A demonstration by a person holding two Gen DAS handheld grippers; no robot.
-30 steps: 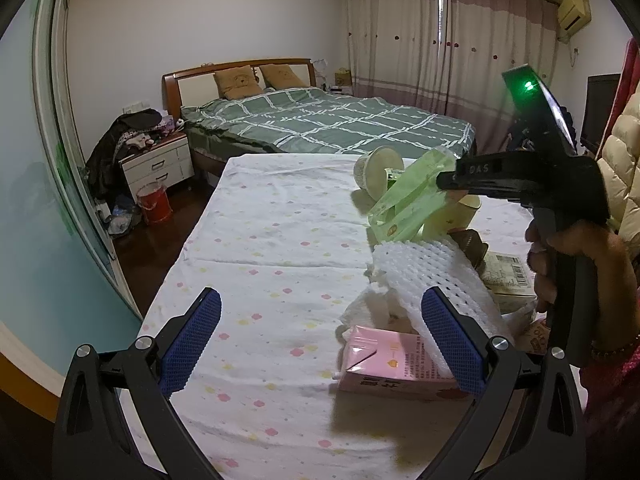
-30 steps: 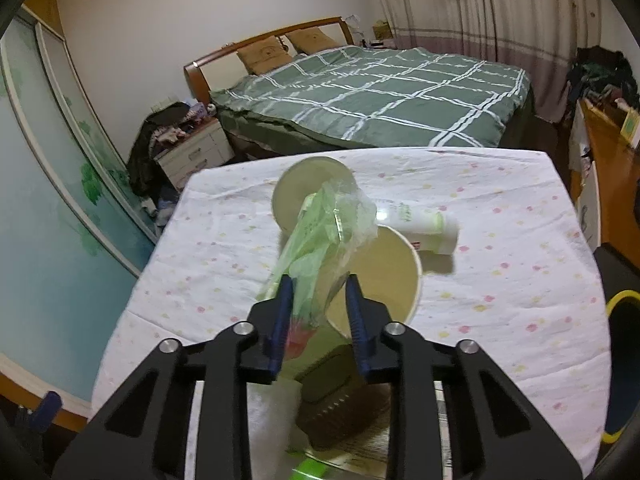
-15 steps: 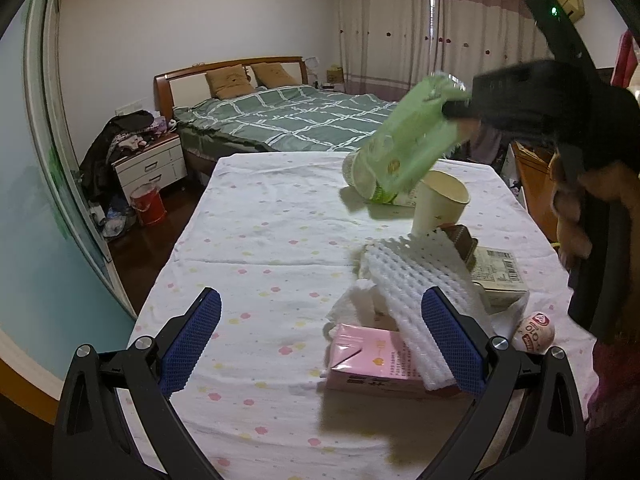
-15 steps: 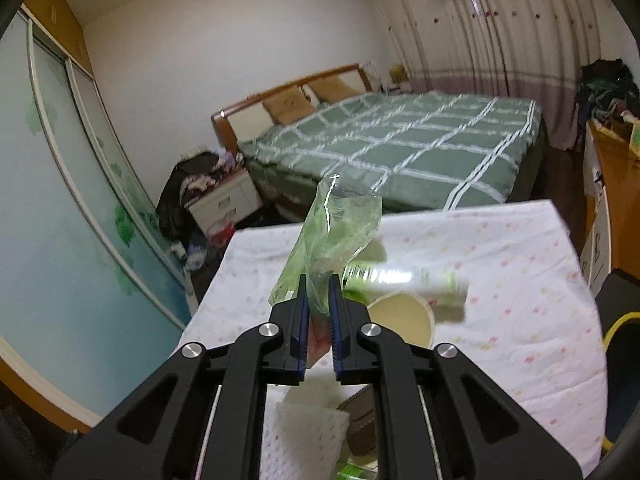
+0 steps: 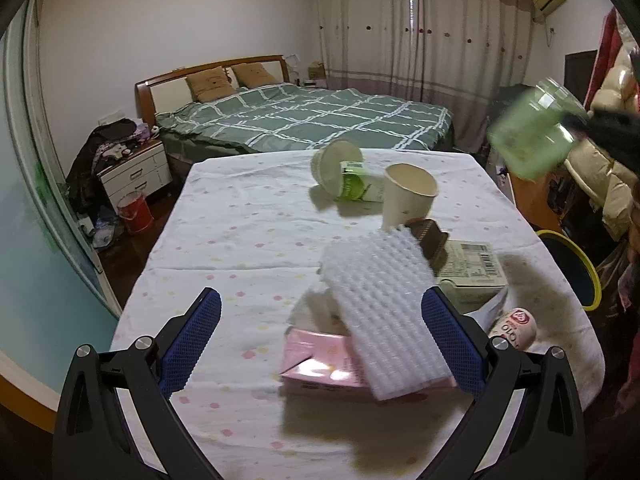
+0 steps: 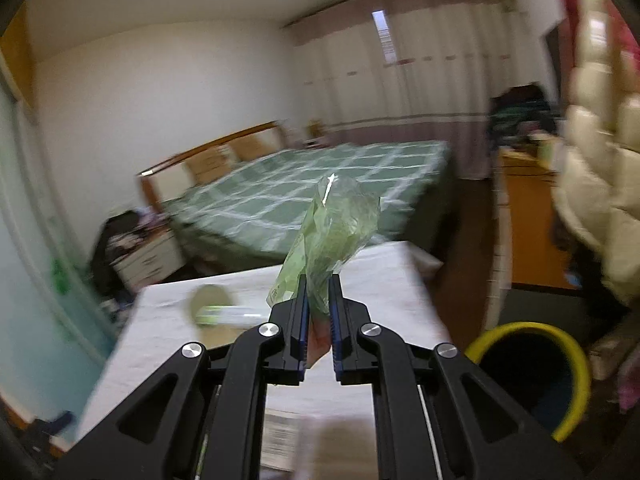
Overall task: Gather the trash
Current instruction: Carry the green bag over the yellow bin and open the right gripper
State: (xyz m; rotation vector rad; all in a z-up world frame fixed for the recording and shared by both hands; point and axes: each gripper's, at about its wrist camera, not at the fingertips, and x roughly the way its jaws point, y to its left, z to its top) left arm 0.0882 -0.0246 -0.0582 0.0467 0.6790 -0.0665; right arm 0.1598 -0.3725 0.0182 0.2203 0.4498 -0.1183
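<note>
My right gripper (image 6: 318,280) is shut on a crumpled green plastic wrapper (image 6: 336,228), held up in the air past the table's right edge. The left wrist view shows that same green wrapper (image 5: 532,136) blurred at the upper right. A yellow-rimmed trash bin (image 6: 532,376) stands on the floor low to the right of it. My left gripper (image 5: 320,334) hangs open over the table's near end, with a white foam net (image 5: 384,308) and a pink carton (image 5: 320,364) between its fingers, untouched.
On the flowered tablecloth (image 5: 240,232) lie a paper cup (image 5: 408,196), a tipped green-labelled tub (image 5: 344,176), a brown wrapper (image 5: 428,236), a labelled box (image 5: 472,268) and a small round pack (image 5: 516,326). A bed (image 5: 304,120) lies beyond; the bin (image 5: 572,268) is at the right.
The right gripper closed on the green wrapper, lifted it off the table and swung it to the right toward the bin. The left gripper drifted slightly and stayed open.
</note>
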